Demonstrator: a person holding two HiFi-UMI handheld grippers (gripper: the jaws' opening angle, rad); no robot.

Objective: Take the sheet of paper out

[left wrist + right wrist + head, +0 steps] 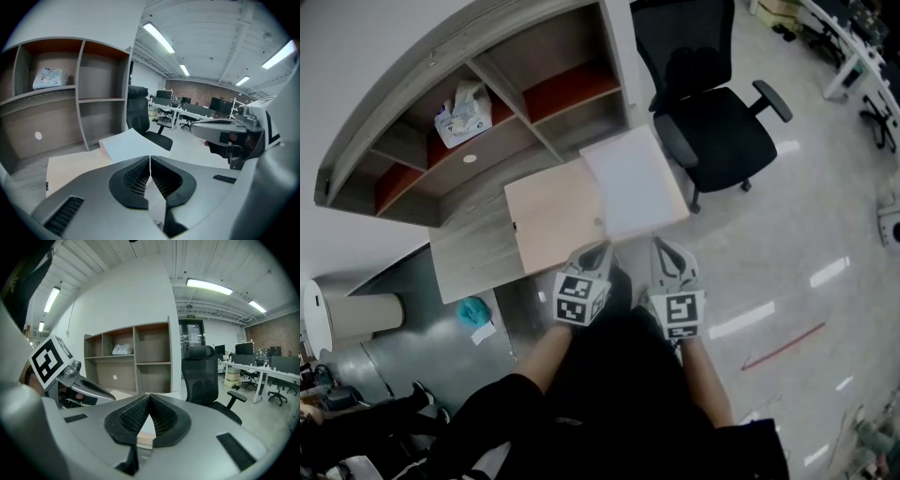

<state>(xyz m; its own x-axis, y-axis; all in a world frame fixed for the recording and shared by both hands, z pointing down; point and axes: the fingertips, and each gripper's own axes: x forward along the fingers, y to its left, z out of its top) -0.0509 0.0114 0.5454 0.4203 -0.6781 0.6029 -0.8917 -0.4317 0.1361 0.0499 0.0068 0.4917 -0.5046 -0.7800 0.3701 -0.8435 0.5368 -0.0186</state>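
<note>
floor [806, 234]: pale and glossy, streaked with reflected light.
shelf unit [412, 94]: grey wood grain with a curved top; open box compartments with red-brown backs; stands along the far side of the surface.
surface [473, 248]: flat grey wood-grain top with straight edges.
chair [712, 112]: black, with a mesh back, padded seat and armrests; stands on the floor just beside the right end of the surface.
board [553, 220]: pale tan, smooth and rectangular, lying flat on the surface.
paper [628, 183]: white, matt and rectangular, with a thick edge like a stack; lies flat at the right end of the surface against the board's right side, just ahead of both tool tips and gripped by neither.
left tool [596, 251]: smooth grey moulded shell with black ribbed pads [133, 178]; jaws pressed together with nothing between them; points at the board's near edge.
right tool [668, 249]: same build; jaws closed and empty, tip near the paper's near edge.
tissue pack [461, 112]: soft, crumpled white wrapper, in an upper shelf compartment.
</note>
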